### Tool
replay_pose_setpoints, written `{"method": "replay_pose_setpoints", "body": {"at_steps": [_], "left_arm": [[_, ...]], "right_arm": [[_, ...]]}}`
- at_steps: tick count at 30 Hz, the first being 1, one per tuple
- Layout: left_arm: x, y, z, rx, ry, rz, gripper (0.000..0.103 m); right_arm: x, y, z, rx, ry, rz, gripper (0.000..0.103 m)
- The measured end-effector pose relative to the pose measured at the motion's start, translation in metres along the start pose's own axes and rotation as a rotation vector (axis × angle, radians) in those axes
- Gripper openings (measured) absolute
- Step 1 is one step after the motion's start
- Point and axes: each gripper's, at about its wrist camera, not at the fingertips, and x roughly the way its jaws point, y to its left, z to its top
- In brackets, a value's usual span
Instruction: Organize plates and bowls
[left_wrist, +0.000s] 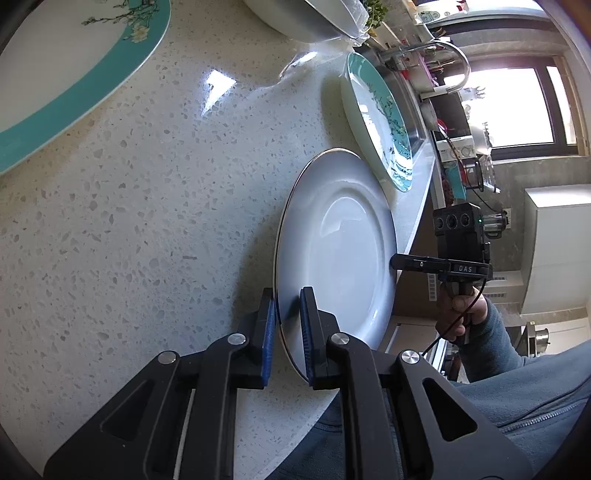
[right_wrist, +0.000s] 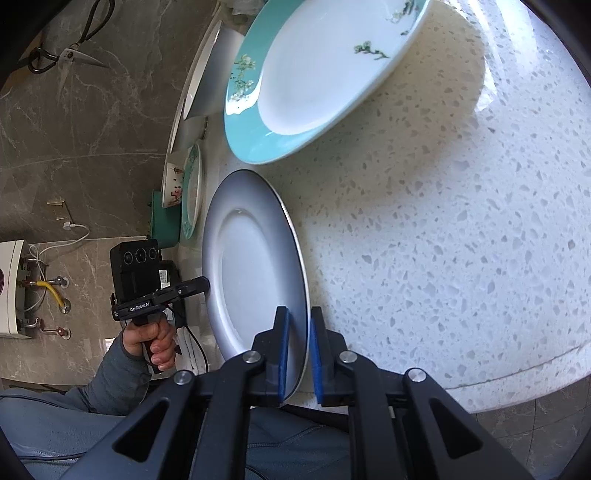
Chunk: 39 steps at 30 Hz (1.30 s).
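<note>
A home kitchen: a speckled stone surface set with plates, a steel sink under an arched faucet, a window, and scissors on a marble-tiled wall.

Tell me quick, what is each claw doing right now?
Left claw: closed on the rim of the white plate.
Right claw: closed on the opposite rim of the same plate.

Speckled white counter — white plate, teal-rimmed plates on it.
</note>
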Motion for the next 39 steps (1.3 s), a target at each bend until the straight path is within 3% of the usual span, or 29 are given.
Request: {"method": "replay_pose_setpoints", "body": {"at_steps": [9,16,24,33,39], "left_arm": [[-0.038,-0.007,-0.019,-0.036,-0.074,0.016,0.010],[-0.095,-0.008,-0.044,-0.062,-0.178,0.040,0.011],[-0.134,0.017,-0.085,-0.141,-0.263,0.084,0.012],[-0.133,0.088,-0.115,-0.219,-0.247,0.114,0.015],[-0.126,0.112,-0.130,-0.240,-0.232,0.132,0.016]], "right_arm": [[0.007,0.030,0.001,-0.049,0.024,0.013,0.014],[0.019,0.087,0.008,-0.147,0.073,0.033,0.013],[0.063,0.138,0.014,-0.234,0.171,0.027,0.013],[0.119,0.136,0.016,-0.244,0.247,-0.032,0.013],[0.141,0.128,0.011,-0.231,0.266,-0.058,0.013]]}}
